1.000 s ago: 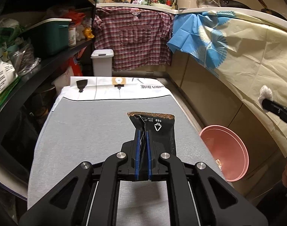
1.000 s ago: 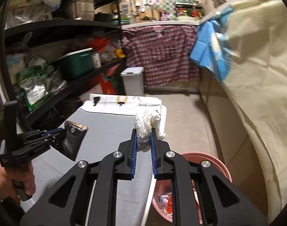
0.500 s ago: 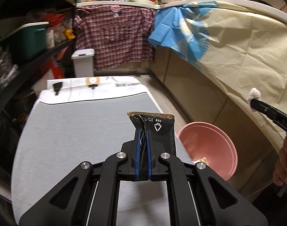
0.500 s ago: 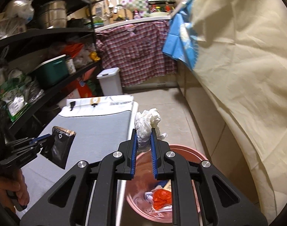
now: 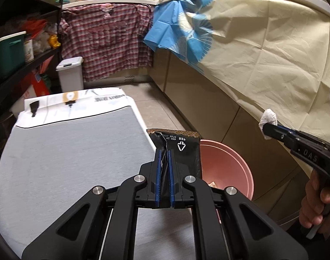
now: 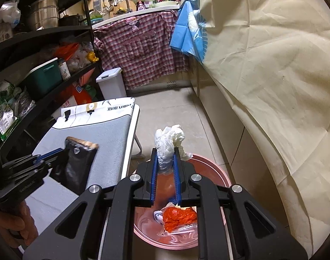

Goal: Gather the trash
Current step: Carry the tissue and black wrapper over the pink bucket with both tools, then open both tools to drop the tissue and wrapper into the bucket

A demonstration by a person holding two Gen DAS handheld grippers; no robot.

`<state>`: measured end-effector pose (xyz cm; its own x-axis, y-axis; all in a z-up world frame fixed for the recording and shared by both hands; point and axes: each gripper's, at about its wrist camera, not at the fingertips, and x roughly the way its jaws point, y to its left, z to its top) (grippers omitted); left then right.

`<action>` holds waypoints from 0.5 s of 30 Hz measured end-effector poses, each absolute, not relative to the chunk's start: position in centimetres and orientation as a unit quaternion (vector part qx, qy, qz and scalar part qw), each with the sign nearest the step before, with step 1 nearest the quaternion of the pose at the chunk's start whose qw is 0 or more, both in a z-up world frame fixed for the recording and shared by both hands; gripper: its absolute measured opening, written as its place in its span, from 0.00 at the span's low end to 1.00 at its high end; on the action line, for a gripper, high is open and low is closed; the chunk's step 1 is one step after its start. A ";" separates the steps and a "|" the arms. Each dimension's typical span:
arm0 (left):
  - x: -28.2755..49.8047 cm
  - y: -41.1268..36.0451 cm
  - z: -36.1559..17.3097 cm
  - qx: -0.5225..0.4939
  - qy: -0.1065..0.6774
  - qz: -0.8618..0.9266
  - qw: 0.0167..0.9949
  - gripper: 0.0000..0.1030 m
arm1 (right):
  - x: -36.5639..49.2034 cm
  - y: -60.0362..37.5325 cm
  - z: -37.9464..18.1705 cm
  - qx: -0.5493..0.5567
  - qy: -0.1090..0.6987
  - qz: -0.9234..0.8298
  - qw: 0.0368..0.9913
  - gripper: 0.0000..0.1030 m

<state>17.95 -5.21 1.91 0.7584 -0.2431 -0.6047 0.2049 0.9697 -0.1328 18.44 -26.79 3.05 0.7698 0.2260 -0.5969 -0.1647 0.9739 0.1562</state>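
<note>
Left hand-held gripper (image 5: 164,151) tilts forward and down, jaws clamped on a black wrapper (image 5: 178,149) with a gold top edge — the wrapper stands upright between the blue pads, poking out past the fingertips. It hangs at the right edge of the grey-covered worktop (image 5: 67,151), with the pink basin (image 5: 230,164) on the floor just beyond and to the right. In the right wrist view the same gripper (image 6: 56,158) comes in from the left, a hand (image 6: 15,225) wrapped round its handle, wrapper (image 6: 78,166) over the worktop edge.

Right hand-held gripper (image 6: 166,158) also points down-forward, jaws closed on a crumpled white tissue (image 6: 169,143) that bulges out above the pads. It sits over the near part of the basin (image 6: 208,169); inside the basin lie an orange crumpled bag (image 6: 178,216) and some pale scraps. From the left wrist view the right gripper (image 5: 271,130) enters from the right, tissue (image 5: 268,119) at its tip, fingers of the right hand (image 5: 314,201) curled round the grip.
</note>
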 end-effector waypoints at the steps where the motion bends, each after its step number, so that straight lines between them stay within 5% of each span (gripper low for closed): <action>1: 18.1 -5.6 1.9 -0.029 0.327 -0.121 0.937 0.06 | 18.5 -26.7 3.0 0.047 0.324 0.104 0.939 0.14; 15: 20.6 -10.3 0.8 -0.006 0.339 -0.133 0.931 0.06 | 19.0 -27.4 2.2 0.043 0.334 0.095 0.937 0.13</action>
<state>20.59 -10.25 0.81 0.7349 -0.2521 -0.6296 0.2439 0.9645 -0.1015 19.02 -27.43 2.17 0.7588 0.2065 -0.6178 -0.1492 0.9783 0.1437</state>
